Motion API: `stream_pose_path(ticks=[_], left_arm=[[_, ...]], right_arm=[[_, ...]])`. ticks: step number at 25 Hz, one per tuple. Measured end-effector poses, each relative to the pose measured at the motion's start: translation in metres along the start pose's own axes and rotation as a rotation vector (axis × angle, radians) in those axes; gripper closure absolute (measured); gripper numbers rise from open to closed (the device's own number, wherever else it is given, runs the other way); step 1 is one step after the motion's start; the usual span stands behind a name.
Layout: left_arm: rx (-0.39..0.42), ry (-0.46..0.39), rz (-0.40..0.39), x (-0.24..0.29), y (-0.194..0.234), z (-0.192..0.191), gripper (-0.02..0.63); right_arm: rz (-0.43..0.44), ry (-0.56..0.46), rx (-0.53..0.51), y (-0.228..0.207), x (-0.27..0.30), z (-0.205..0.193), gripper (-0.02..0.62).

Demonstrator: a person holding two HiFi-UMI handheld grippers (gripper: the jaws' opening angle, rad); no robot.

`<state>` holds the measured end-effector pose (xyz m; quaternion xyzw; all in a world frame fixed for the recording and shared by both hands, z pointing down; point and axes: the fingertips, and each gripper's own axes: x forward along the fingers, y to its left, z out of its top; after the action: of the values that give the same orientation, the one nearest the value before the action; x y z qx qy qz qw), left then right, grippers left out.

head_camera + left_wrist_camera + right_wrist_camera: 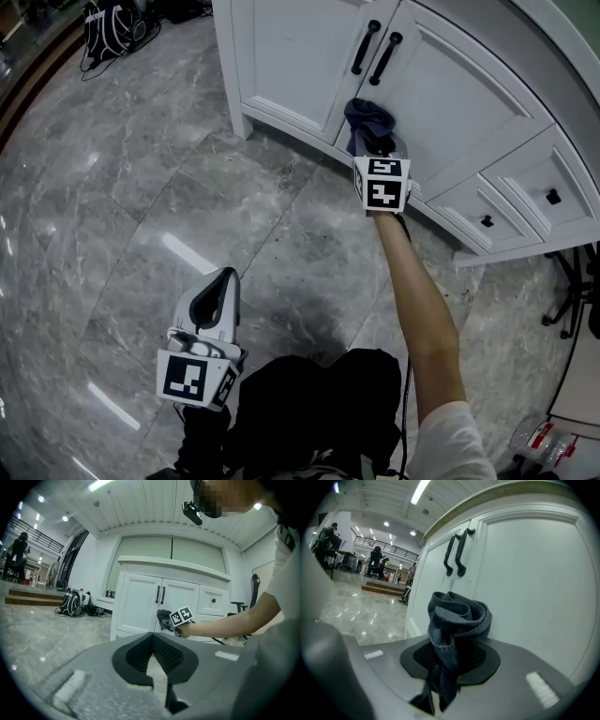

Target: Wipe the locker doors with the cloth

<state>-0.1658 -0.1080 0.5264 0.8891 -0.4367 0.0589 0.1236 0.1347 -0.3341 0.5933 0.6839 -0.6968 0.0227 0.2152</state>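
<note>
Grey left gripper (pixel 225 279), right gripper (pixel 380 145); black-white marker cubes (pixel 382 183); white short sleeve (pixel 457 438); black garment (pixel 309 412).

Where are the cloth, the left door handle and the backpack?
cloth (pixel 457 616): right gripper view, on the bunched upper folds.
left handle (pixel 365 47): head view, middle of the black bar.
backpack (pixel 70 604): left gripper view, its front face.

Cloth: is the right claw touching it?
Touching. The right gripper view shows the cloth pinched inside the right claw, with its bunched end sticking out past the tips.
</note>
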Motion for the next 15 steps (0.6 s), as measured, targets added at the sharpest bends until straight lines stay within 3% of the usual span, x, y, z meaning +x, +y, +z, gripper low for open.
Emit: stream_pose_path(ticks=[6, 15], left_arm=[[-0.027, -0.002, 0.006, 0.001, 0.009, -0.005, 0.604], [-0.03, 0.015, 0.02, 0.001, 0.021, -0.012, 0.604]], right_arm=[[0.03, 0.081, 0.028, 0.023, 0.019, -0.041, 0.492], [0.074, 0.144, 0.047, 0.055, 0.043, -0.068, 0.491]])
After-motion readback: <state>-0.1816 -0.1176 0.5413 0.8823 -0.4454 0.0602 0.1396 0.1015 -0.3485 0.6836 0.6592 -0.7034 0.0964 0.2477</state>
